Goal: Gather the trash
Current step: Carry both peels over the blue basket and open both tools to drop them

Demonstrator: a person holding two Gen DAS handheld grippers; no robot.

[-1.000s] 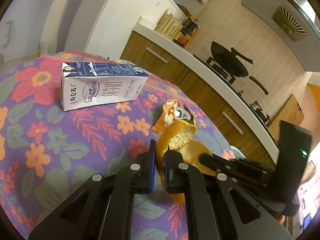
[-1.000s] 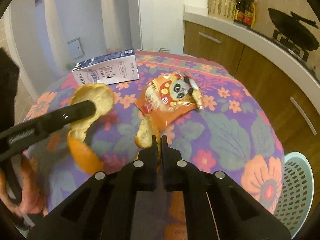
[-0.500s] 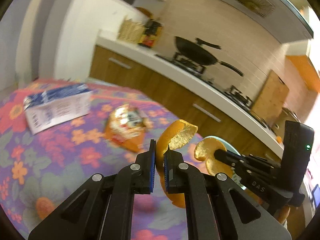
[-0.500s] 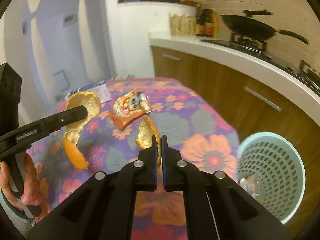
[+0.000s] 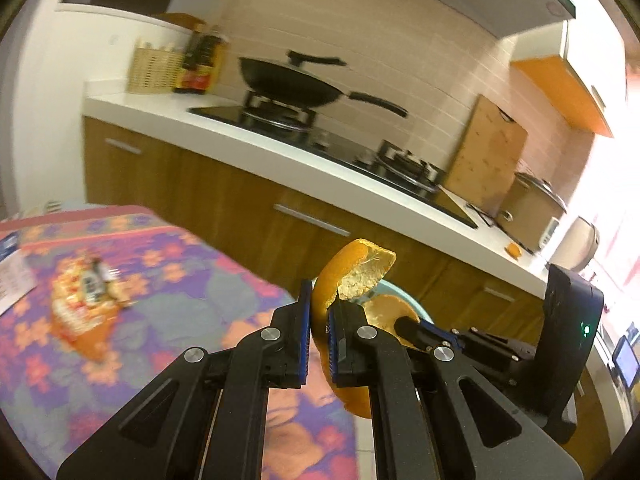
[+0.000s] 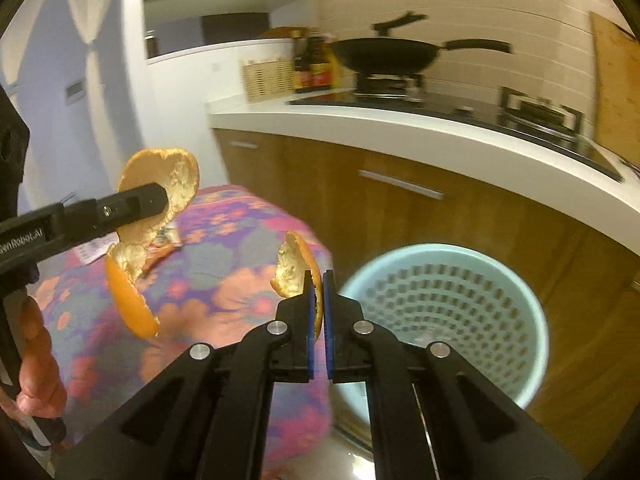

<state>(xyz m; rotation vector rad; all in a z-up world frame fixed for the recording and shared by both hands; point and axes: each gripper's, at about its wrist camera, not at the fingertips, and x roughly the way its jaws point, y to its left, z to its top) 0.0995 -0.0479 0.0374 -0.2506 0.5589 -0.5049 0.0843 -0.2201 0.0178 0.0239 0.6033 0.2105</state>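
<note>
My left gripper [image 5: 319, 312] is shut on a long curled orange peel [image 5: 354, 276], held in the air past the table's edge. In the right wrist view that same peel [image 6: 158, 200] hangs from the left gripper at the left. A smaller piece of orange peel [image 6: 296, 268] is clamped in my right gripper [image 6: 316, 300], which is shut, just left of a pale blue perforated waste basket [image 6: 440, 304] on the floor. In the left wrist view the right gripper [image 5: 404, 324] shows at the right with its peel [image 5: 390, 310]. An orange snack bag [image 5: 86, 304] lies on the floral tablecloth [image 5: 180, 280].
A wooden kitchen cabinet [image 6: 400, 216] with a white countertop [image 5: 280, 152] runs behind the basket. A black wok [image 5: 292, 84] sits on the stove, with bottles and a wicker basket [image 5: 154, 66] beside it. A person's hand [image 6: 36, 364] holds the left gripper. A milk carton edge [image 5: 12, 276] shows far left.
Both grippers have swung from over the table toward the waste basket, carrying their peels up and to the right. The basket has come into full view; the milk carton has slid almost out of frame.
</note>
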